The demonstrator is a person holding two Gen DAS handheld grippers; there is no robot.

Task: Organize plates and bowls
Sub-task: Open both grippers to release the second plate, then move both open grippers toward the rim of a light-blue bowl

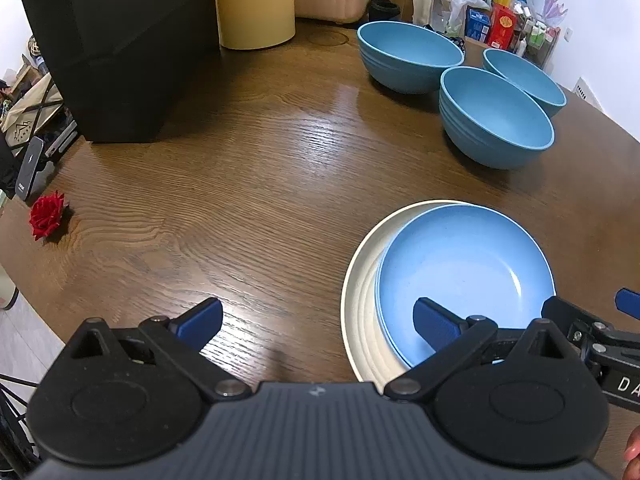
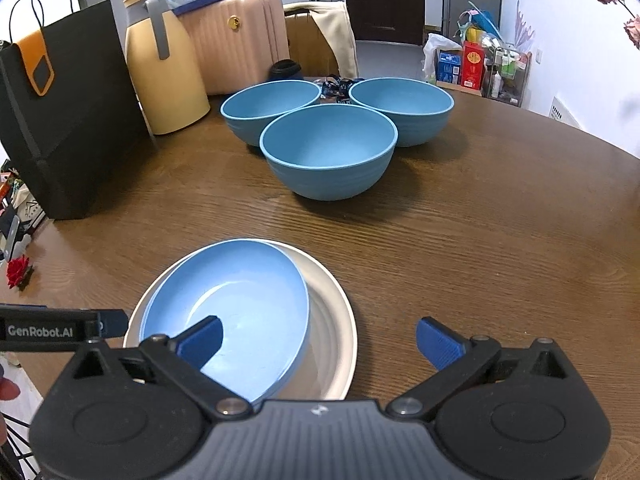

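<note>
From the left wrist view, the left gripper [image 1: 318,322] is spread wide and holds nothing. Its right-hand finger hangs over the near part of the light blue plate [image 1: 466,276], its left-hand finger over bare table [image 1: 248,184]. The blue plate lies nested in the cream plate [image 1: 362,280], pushed toward the far right so a crescent of cream shows on the near left — a start of a plate stack, it seems. Ahead and to the right stand three blue bowls [image 1: 496,118], clustered close together and each upright on the wood, not yet nested. Ahead and to the left the tabletop is open up to the black bag [image 1: 120,48] and the yellow jug [image 1: 254,4]; a red rose [image 1: 47,215] lies at the far-left edge, where the table rounds off.

From the right wrist view, the right gripper [image 2: 318,342] is likewise spread and empty. Its left-hand finger hovers over the blue plate [image 2: 240,292]; its right-hand finger is over bare wood, just beside the cream plate's [image 2: 336,320] rim. The left tool's tip [image 2: 114,322] reaches in at the plates' left rim; whether it touches I cannot tell. Straight ahead sit the bowls [image 2: 330,152] — the nearest one is least blocked, with clear table between it and the plates and more open room to the right.
</note>
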